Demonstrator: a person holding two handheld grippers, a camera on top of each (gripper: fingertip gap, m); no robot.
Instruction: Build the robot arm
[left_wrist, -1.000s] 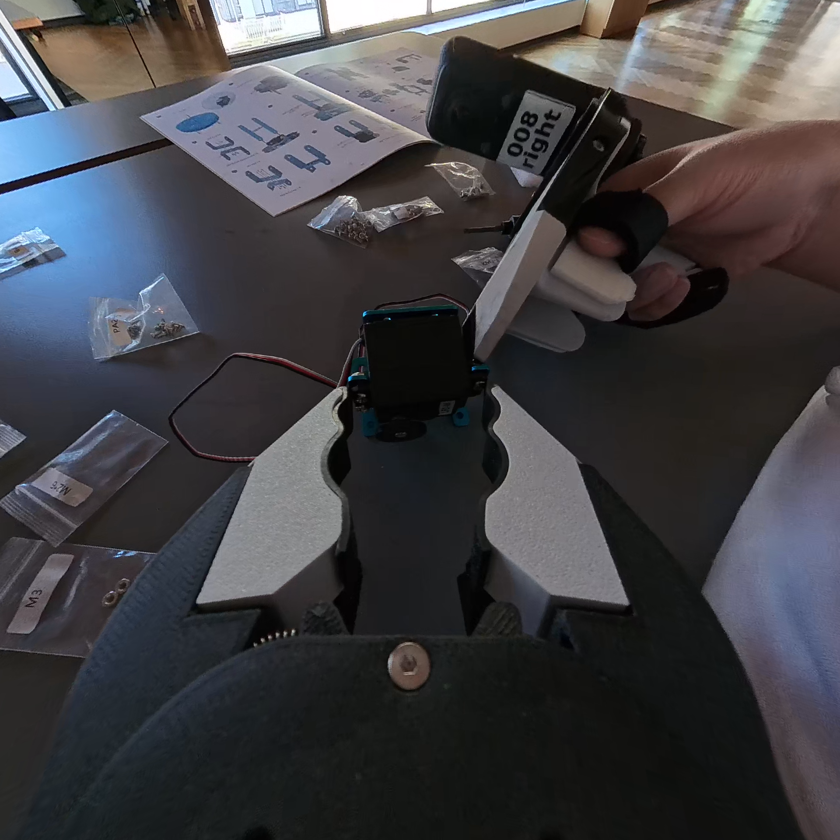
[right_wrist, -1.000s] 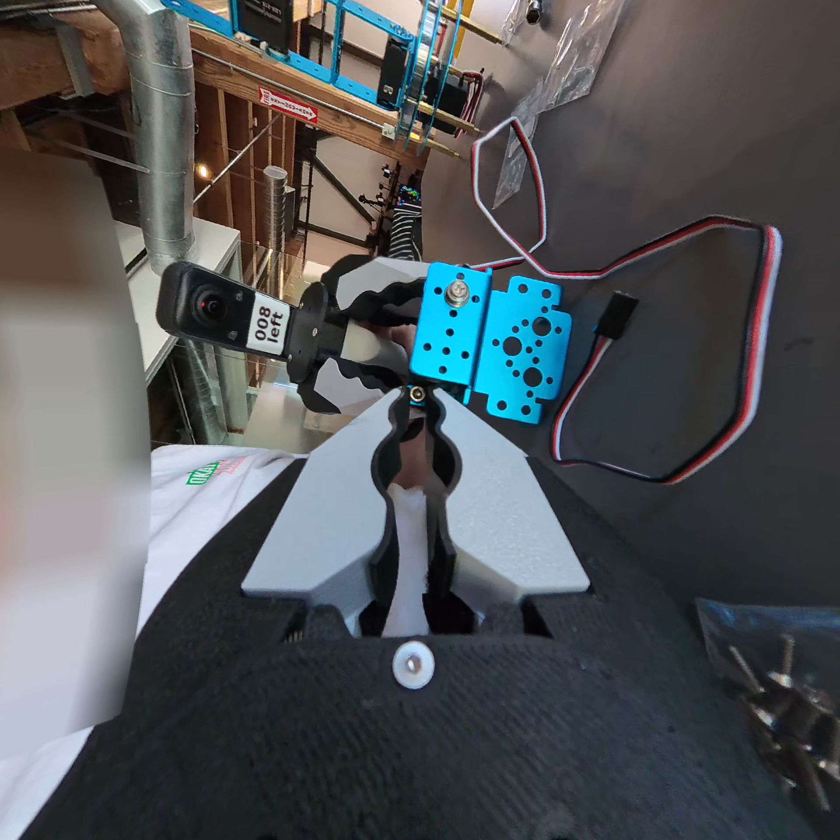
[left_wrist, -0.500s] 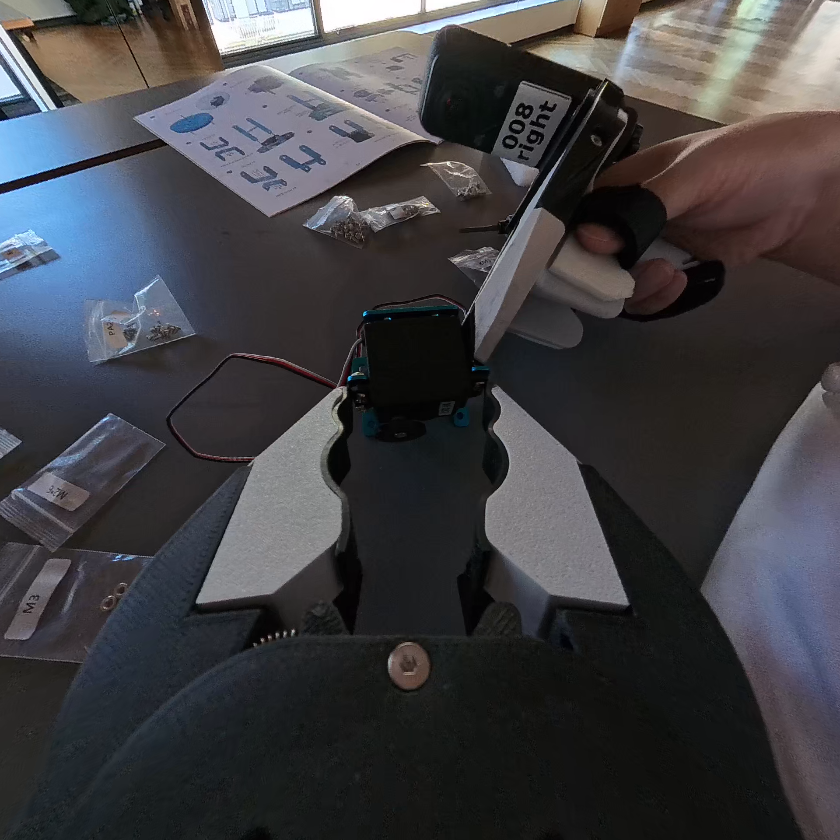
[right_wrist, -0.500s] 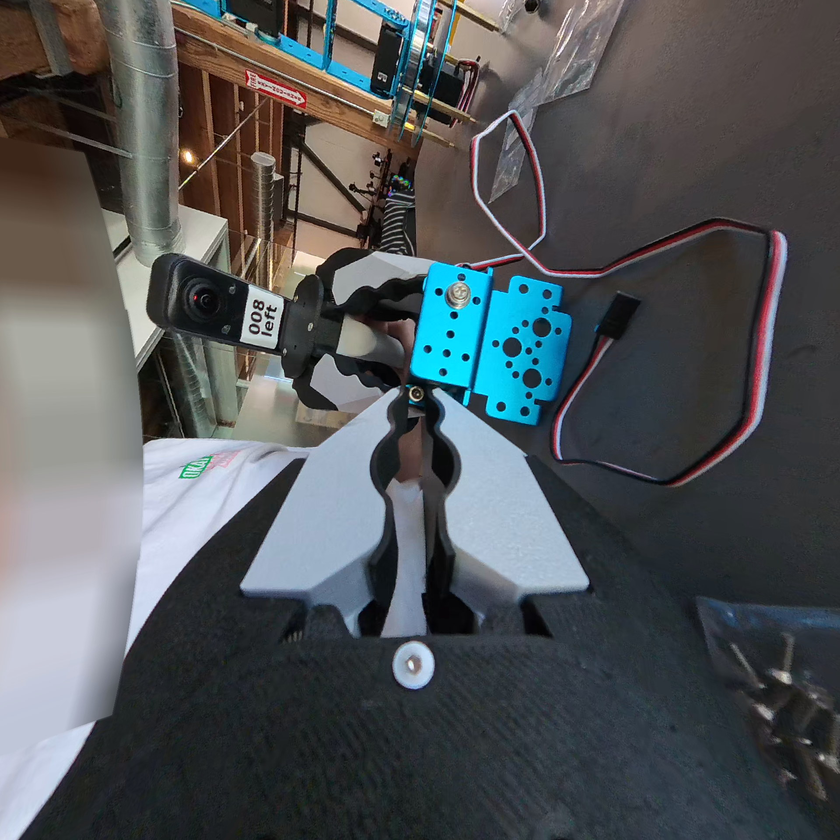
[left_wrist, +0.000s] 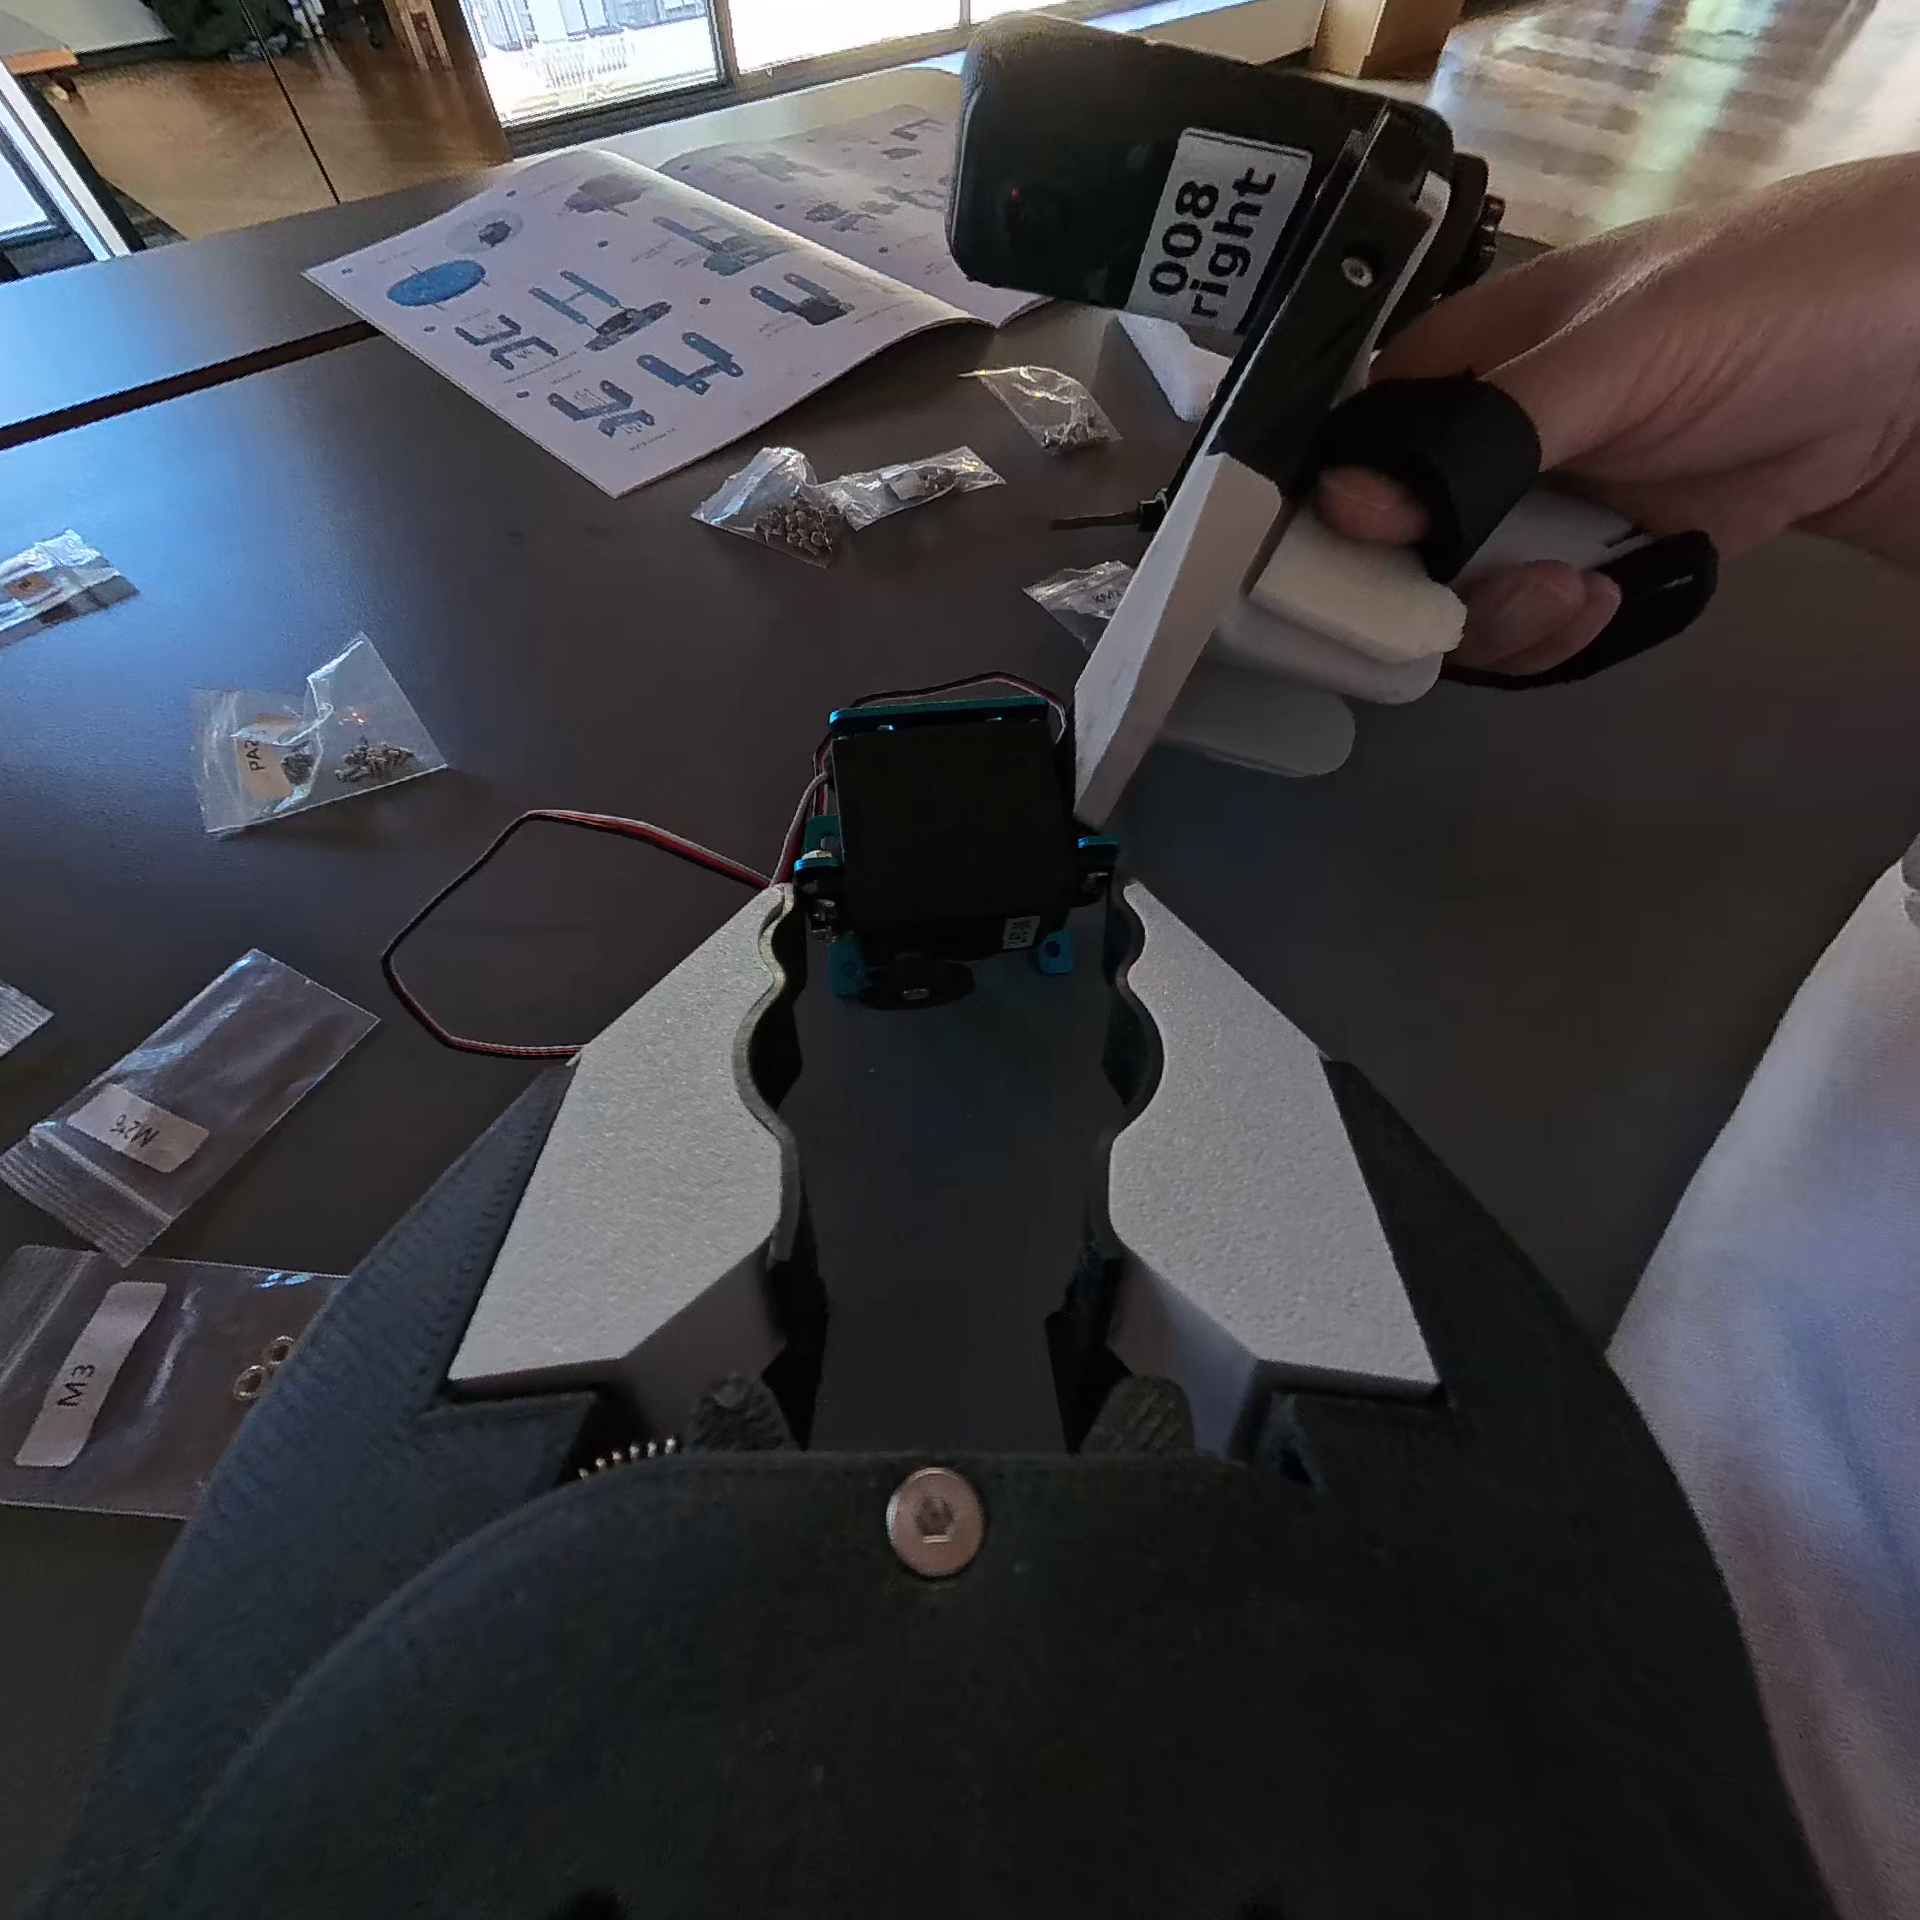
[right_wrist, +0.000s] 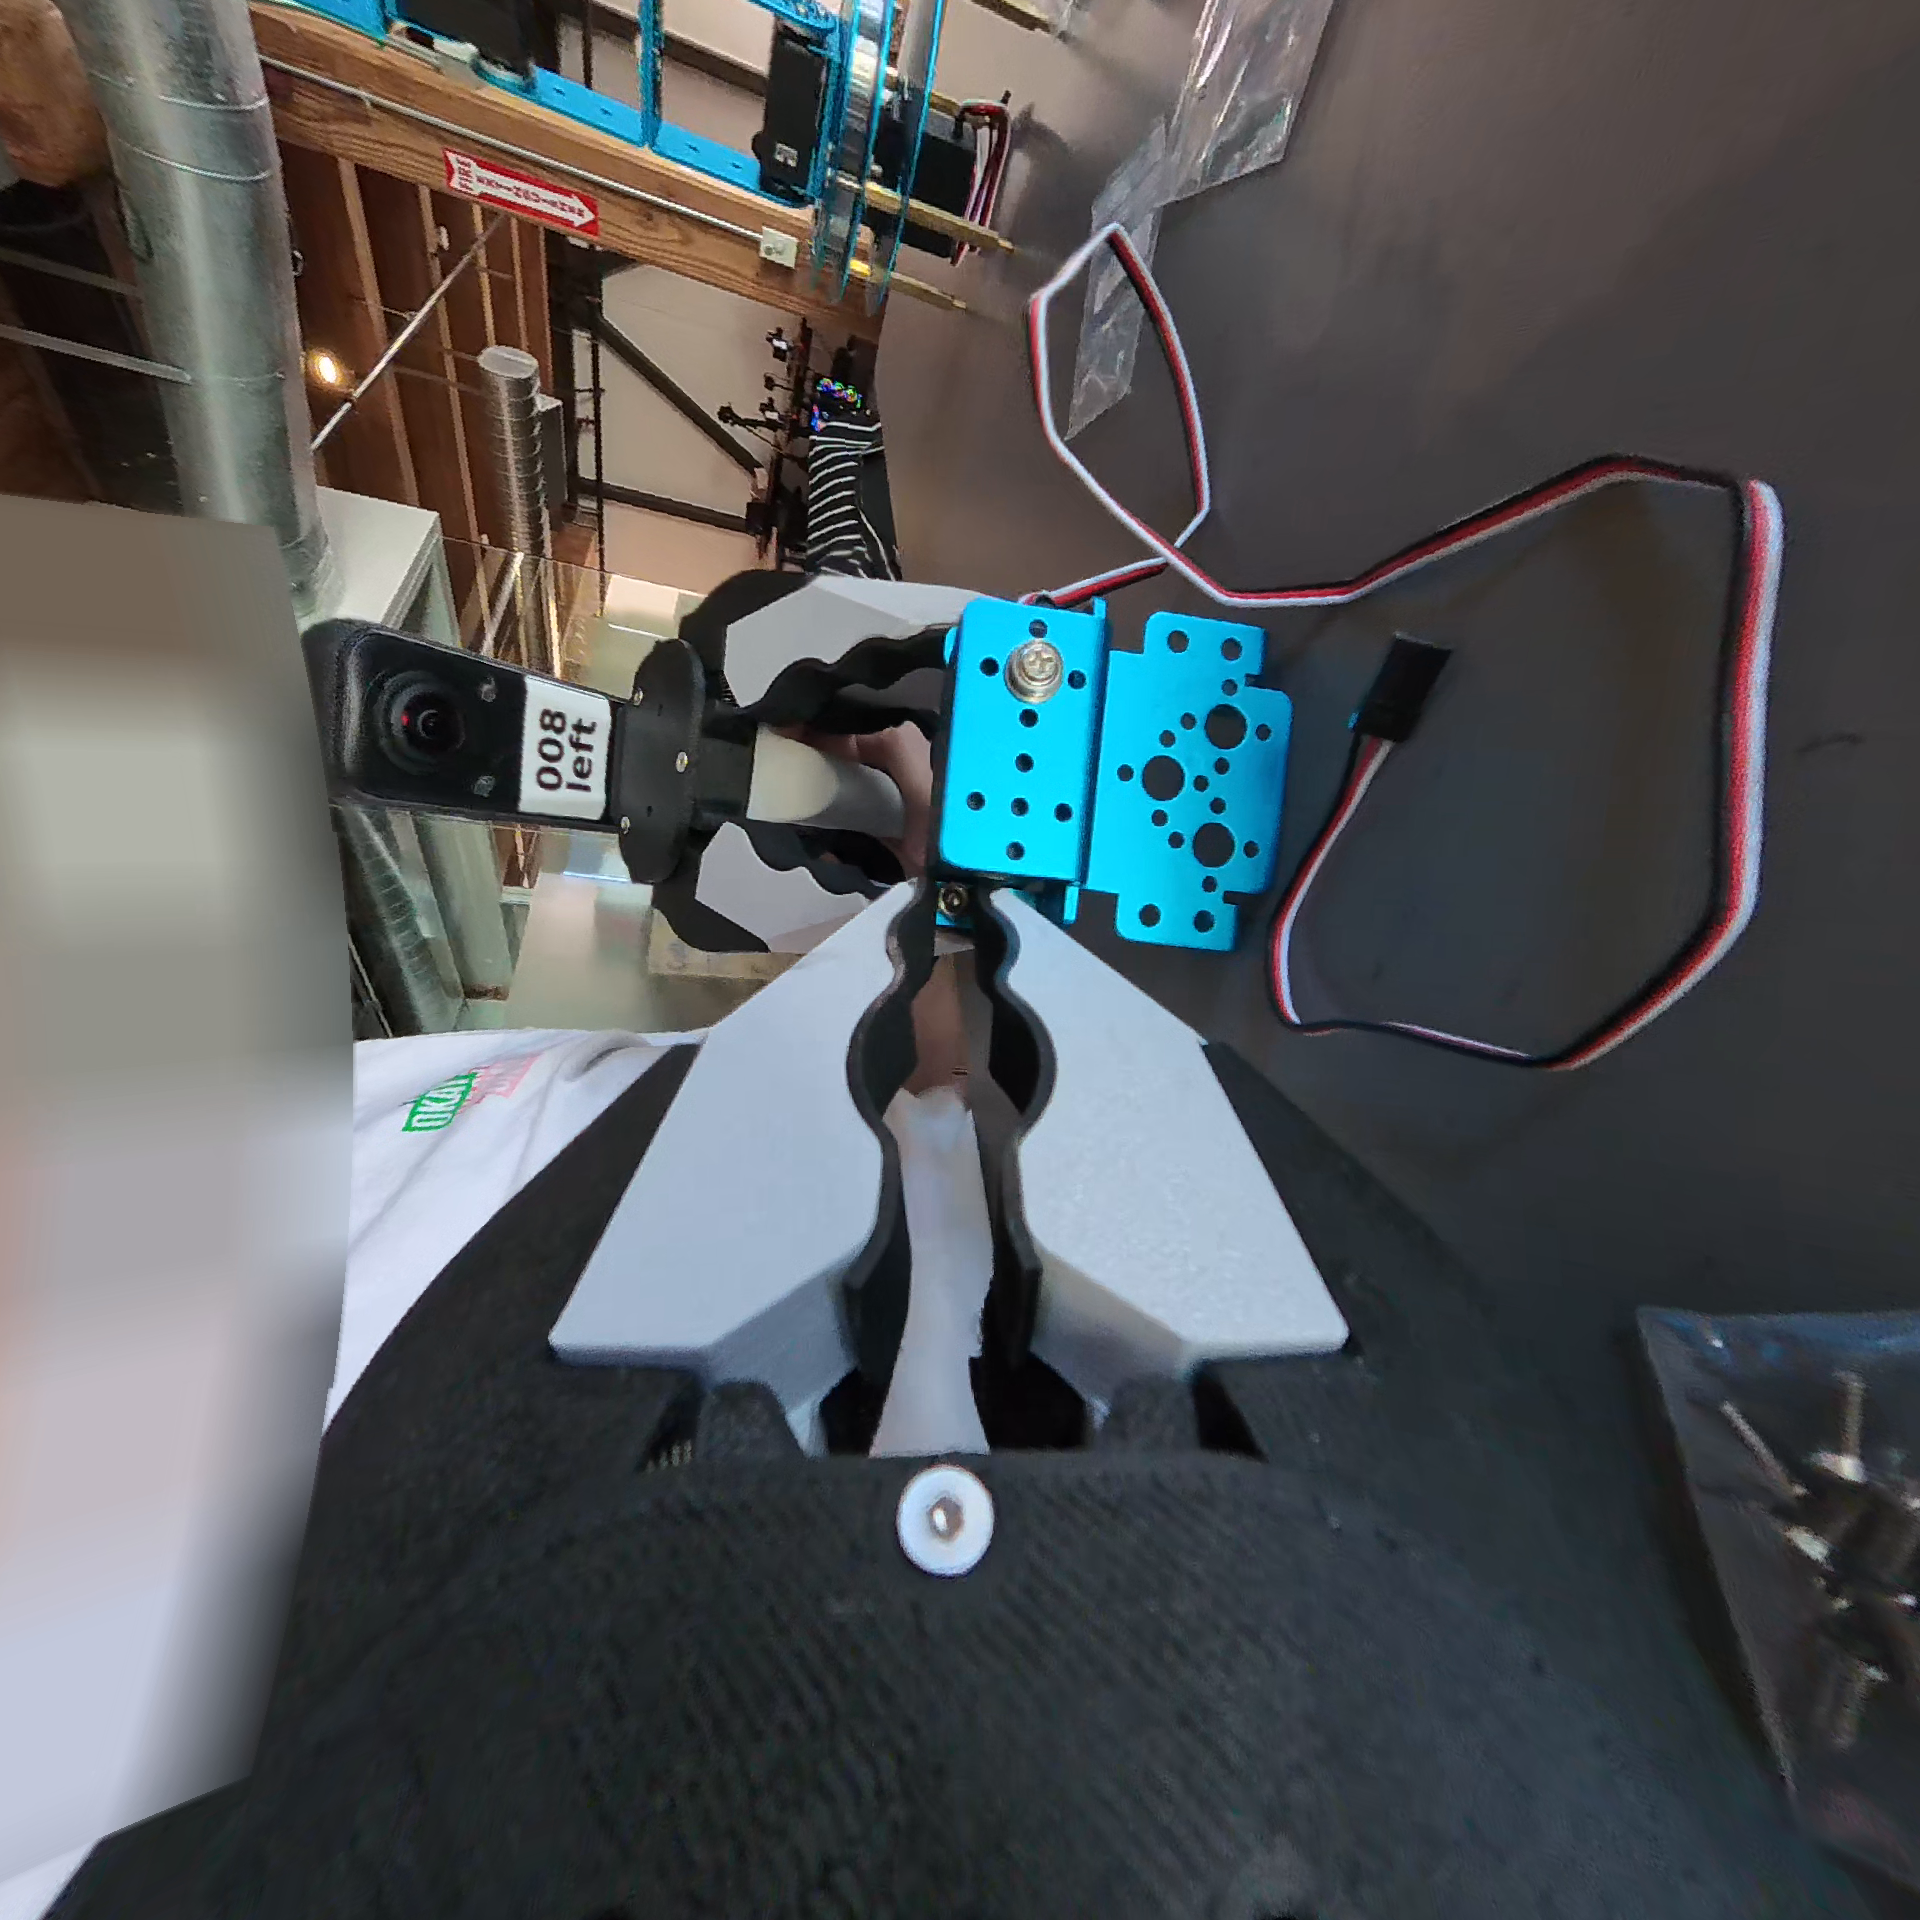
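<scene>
A black servo (left_wrist: 948, 831) sits in a blue perforated metal bracket (right_wrist: 1112, 769) on the dark table (left_wrist: 520, 623). My left gripper (left_wrist: 954, 899) is shut on the servo assembly, one finger on each side, and it also shows in the right wrist view (right_wrist: 920, 753). My right gripper (right_wrist: 951, 904) is pinched shut on a small blue tab with a screw at the bracket's edge; in the left wrist view its tip (left_wrist: 1091, 800) touches the servo's right side. A red, white and black wire (right_wrist: 1756, 727) with a black plug (right_wrist: 1403, 696) trails from the servo.
An open instruction booklet (left_wrist: 665, 301) lies at the back. Several small bags of screws (left_wrist: 312, 748) (left_wrist: 790, 509) and labelled bags (left_wrist: 156, 1122) are scattered left of the servo. Another screw bag (right_wrist: 1829, 1558) lies by the right gripper. A person's white shirt (left_wrist: 1787, 1351) is at the right. The tips of both grippers are at nearly the same place.
Almost nothing. Both grippers keep their hold on the servo assembly; the right gripper has shifted only slightly.
</scene>
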